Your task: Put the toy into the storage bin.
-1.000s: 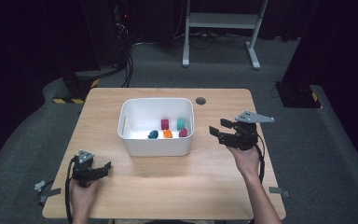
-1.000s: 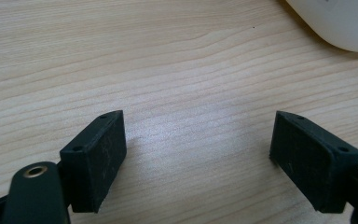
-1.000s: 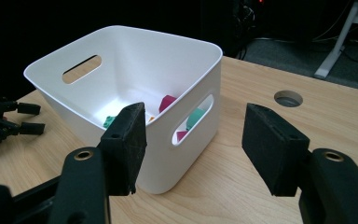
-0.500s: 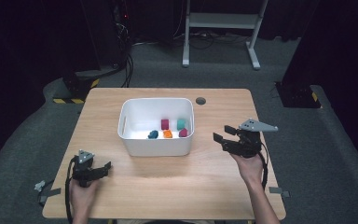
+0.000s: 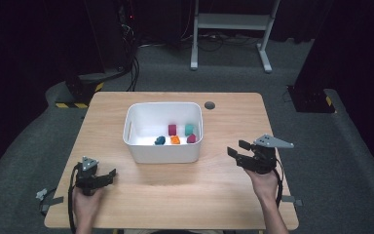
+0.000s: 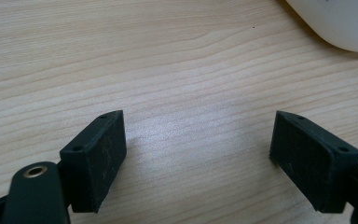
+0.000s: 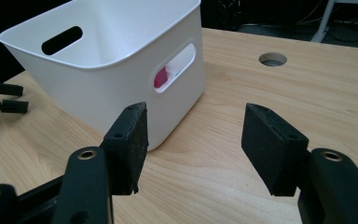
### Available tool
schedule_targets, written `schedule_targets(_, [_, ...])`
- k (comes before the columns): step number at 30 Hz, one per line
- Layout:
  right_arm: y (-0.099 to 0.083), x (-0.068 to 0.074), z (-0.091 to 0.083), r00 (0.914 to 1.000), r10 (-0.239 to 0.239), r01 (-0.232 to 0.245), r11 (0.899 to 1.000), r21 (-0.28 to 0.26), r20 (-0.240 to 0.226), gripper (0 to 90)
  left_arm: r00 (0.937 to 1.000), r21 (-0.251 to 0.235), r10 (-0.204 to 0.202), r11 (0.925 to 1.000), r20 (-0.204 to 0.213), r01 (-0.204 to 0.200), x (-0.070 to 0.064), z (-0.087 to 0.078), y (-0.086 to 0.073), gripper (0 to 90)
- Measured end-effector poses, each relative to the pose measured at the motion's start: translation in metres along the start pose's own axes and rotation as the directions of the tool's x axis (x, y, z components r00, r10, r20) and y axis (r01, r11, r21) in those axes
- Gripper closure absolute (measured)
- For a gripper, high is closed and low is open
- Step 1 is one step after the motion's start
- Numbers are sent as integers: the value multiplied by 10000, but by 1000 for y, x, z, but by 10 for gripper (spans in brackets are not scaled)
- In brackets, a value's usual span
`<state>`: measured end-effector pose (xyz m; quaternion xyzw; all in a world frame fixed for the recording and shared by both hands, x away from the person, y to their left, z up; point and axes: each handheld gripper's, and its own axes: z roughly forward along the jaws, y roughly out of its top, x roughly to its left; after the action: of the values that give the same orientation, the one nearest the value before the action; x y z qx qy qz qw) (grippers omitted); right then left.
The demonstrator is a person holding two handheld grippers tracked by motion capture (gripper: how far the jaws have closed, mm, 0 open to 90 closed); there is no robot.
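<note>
A white bin (image 5: 163,154) stands mid-table and holds several small coloured blocks, among them a maroon one (image 5: 172,129), a teal one (image 5: 189,129) and an orange one (image 5: 175,140). My left gripper (image 5: 109,176) rests near the front left corner, open over bare wood (image 6: 200,158), with the bin's corner (image 6: 340,23) ahead. My right gripper (image 5: 237,149) is held to the right of the bin, open and empty (image 7: 196,144). It points at the bin's side wall (image 7: 107,88), where a pink block (image 7: 160,77) shows through the handle slot.
The wooden table (image 5: 175,200) has a round cable hole (image 5: 209,105) behind the bin, also seen as the hole (image 7: 272,59) beyond the right jaws. The left gripper (image 7: 0,98) shows far off past the bin. A white stand (image 5: 231,29) and dark equipment sit on the floor behind.
My right gripper has drawn back a little toward the table's near edge and away from the bin, still open. The left gripper and the blocks have not moved.
</note>
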<state>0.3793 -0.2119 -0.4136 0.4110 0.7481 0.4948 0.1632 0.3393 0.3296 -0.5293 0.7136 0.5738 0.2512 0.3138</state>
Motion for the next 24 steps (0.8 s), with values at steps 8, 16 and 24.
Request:
schedule_targets(8, [-16,-1,2,9997,111,-113,9999,103,216,413,10000,4,1,10000,-3,-1,0,0,0,184])
schedule_targets(16, [-28,-2,8,9991,161,-175,9993,331,401,414,10000,-2,2,10000,0,-2,0,0,0,184])
schedule_targets(24, [-40,-1,18,9977,152,-198,9973,702,654,414,10000,2,1,10000,-2,-1,0,0,0,184])
